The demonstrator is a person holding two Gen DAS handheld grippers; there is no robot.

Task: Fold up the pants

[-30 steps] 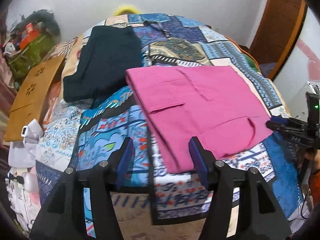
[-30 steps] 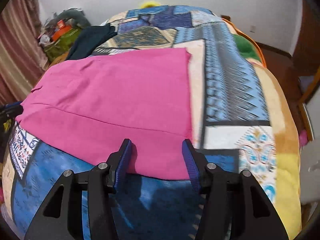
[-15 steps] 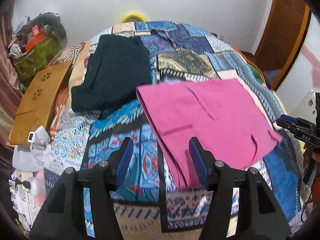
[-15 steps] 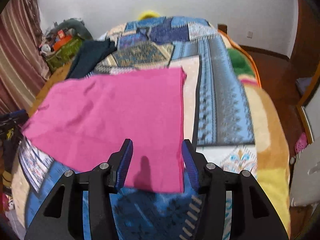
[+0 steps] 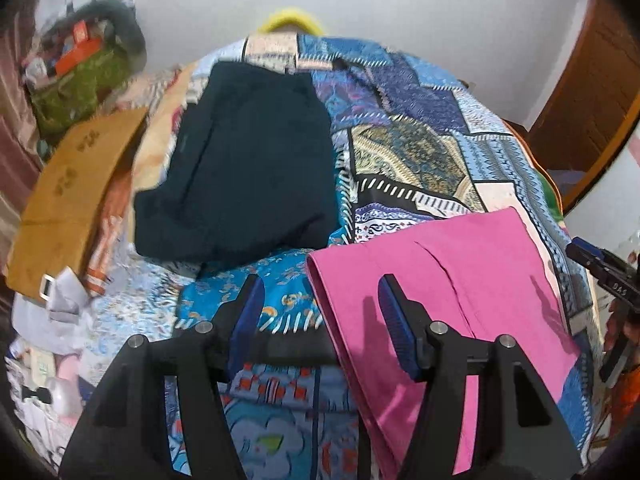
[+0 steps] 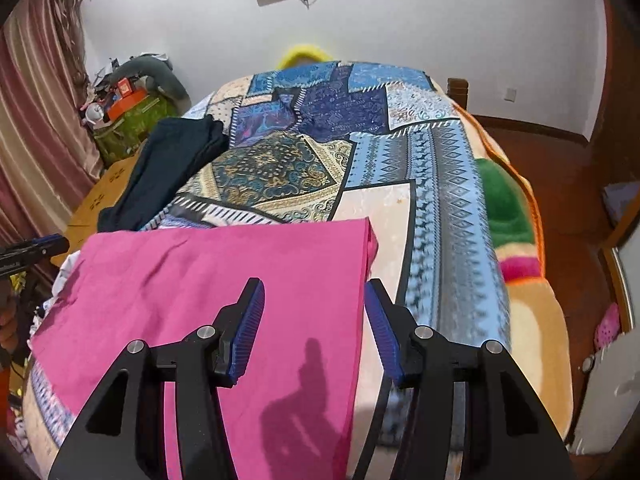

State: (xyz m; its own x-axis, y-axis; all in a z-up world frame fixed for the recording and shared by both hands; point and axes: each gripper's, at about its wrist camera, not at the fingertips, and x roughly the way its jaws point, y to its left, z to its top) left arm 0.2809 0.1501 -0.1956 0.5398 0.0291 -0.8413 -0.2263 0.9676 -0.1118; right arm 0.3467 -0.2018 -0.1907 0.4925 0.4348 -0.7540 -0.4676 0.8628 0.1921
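The pink pants (image 6: 224,292) lie folded on the bed (image 6: 448,184). Both hand-held grippers, left (image 5: 320,320) and right (image 6: 314,328), are spread wide and hold nothing. If one grabs only the top layer, the fold could slip apart.
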